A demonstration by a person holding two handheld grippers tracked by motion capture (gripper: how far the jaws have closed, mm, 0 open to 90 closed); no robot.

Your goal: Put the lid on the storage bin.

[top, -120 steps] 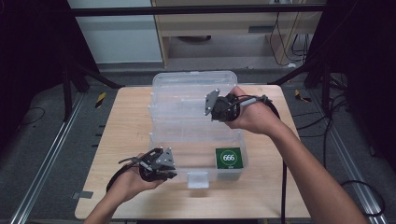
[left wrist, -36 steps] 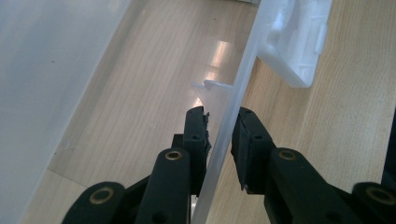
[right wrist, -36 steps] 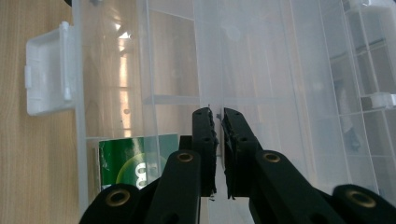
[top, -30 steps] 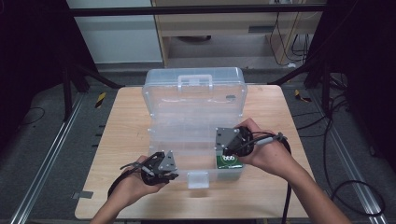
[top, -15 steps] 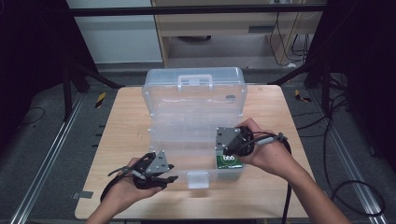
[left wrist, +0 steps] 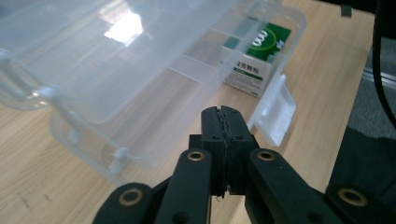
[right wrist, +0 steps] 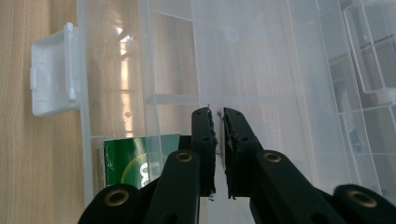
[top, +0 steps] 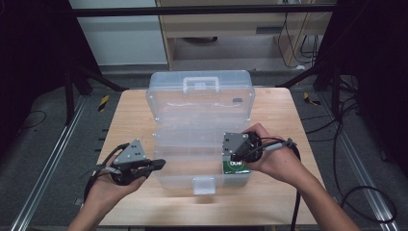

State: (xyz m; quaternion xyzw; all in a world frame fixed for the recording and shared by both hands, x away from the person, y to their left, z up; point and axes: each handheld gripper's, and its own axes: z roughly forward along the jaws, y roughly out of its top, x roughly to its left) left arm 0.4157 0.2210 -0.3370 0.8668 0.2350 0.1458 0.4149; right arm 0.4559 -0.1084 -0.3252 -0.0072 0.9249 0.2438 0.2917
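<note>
A clear plastic compartment box (top: 173,177) sits on the wooden table (top: 130,120) with its handled lid (top: 202,96) swung back and open. A green-and-white carton (top: 235,166) (left wrist: 254,56) (right wrist: 135,161) lies in the front right compartment. My left gripper (top: 159,164) (left wrist: 225,119) hovers just off the box's front left corner. Its jaws have just been closing and now meet with nothing between them. My right gripper (top: 231,155) (right wrist: 217,116) hangs over the carton's compartment, shut to a thin slit above a clear divider. I cannot tell whether it pinches that wall.
The box's front latch flap (top: 204,185) (left wrist: 275,112) (right wrist: 51,77) hangs open toward the table's near edge. Bare wood lies left and right of the box. Black frame posts and cables stand off both table sides.
My left gripper has lifted and drawn a little left, away from the box front, and its jaws have come together. The right gripper, the box and the carton have stayed put.
</note>
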